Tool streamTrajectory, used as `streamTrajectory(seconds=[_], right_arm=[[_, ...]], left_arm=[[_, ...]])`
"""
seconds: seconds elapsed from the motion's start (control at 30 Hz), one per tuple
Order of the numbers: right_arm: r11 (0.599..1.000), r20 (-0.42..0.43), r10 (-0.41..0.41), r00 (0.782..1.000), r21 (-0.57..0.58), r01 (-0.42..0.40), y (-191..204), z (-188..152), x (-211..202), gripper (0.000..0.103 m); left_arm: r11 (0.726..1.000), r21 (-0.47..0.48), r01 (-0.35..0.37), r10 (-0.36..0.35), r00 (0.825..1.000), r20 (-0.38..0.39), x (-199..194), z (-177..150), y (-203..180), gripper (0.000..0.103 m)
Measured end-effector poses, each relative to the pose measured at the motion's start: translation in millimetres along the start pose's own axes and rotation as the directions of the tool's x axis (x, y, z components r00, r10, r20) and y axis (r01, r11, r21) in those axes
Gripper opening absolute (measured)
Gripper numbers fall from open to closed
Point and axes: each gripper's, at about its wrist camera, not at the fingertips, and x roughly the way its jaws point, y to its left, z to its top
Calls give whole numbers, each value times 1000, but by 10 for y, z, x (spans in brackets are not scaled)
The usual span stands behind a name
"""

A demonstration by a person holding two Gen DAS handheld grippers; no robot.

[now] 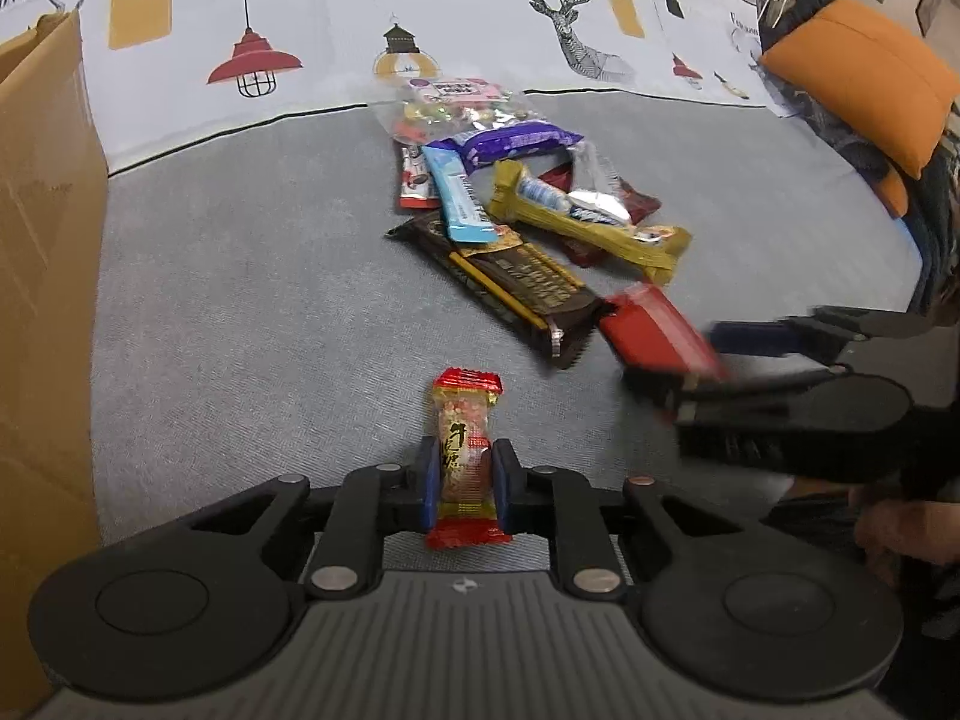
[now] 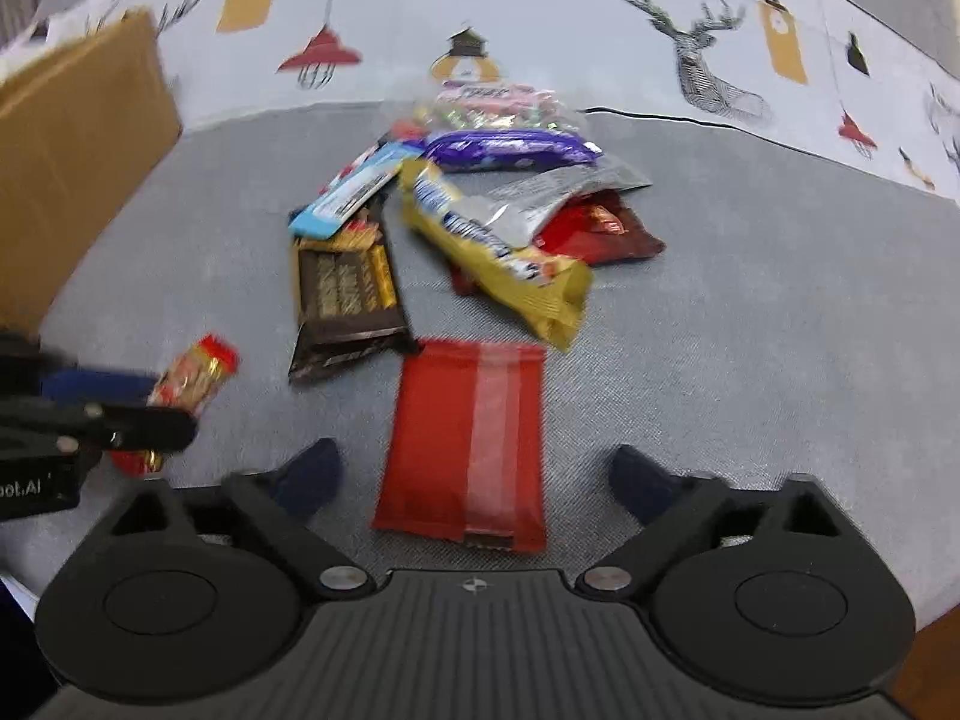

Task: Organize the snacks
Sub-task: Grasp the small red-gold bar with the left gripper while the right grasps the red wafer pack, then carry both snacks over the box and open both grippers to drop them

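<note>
- Between the left gripper's [image 1: 465,483] blue pads, seen from the left wrist, a small red-ended candy [image 1: 466,459] is pinched at its middle, its long axis running straight ahead along the fingers. The snack pile [image 1: 516,204] lies farther ahead on the grey cushion [image 1: 240,300], toward its back edge, and a cardboard box [image 1: 42,240] stands at the cushion's left edge. Off to the right, the right gripper [image 1: 780,372] reaches at a red packet [image 1: 657,330], blurred.
- From the right wrist, the right gripper [image 2: 474,477] stands wide open with the red packet [image 2: 468,444] lying flat between its fingers, touching neither. The packet's long axis points ahead along the fingers, so closing should catch its two long sides; this arm is clearly the nearer one. Its far end almost meets a dark chocolate bar [image 2: 345,300] and a yellow bar [image 2: 498,252] at the pile's near side. The left gripper [image 2: 120,414] holds its candy [image 2: 192,378] toward the cushion's left edge, near the box [image 2: 78,138].
</note>
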Motion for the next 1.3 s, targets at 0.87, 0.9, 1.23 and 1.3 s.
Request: streamTrajectory(seconds=[0.87, 0.9, 1.23, 1.3], right_arm=[[988, 285, 124, 951, 53, -144, 305, 179, -1497, 46], [984, 299, 144, 943, 53, -167, 409, 224, -1578, 46], [954, 411, 288, 865, -45, -296, 1366, 774, -2361, 46], [949, 445, 309, 841, -93, -300, 1578, 870, -2525, 46]], left_arm=[[993, -116, -22, 44, 980, 193, -1539, 269, -87, 19], [992, -121, -21, 46, 976, 214, -1665, 290, -67, 19], [977, -215, 9, 94, 881, 465, -3041, 130, 480, 19], [973, -230, 7, 116, 849, 515, -3276, 69, 594, 19]])
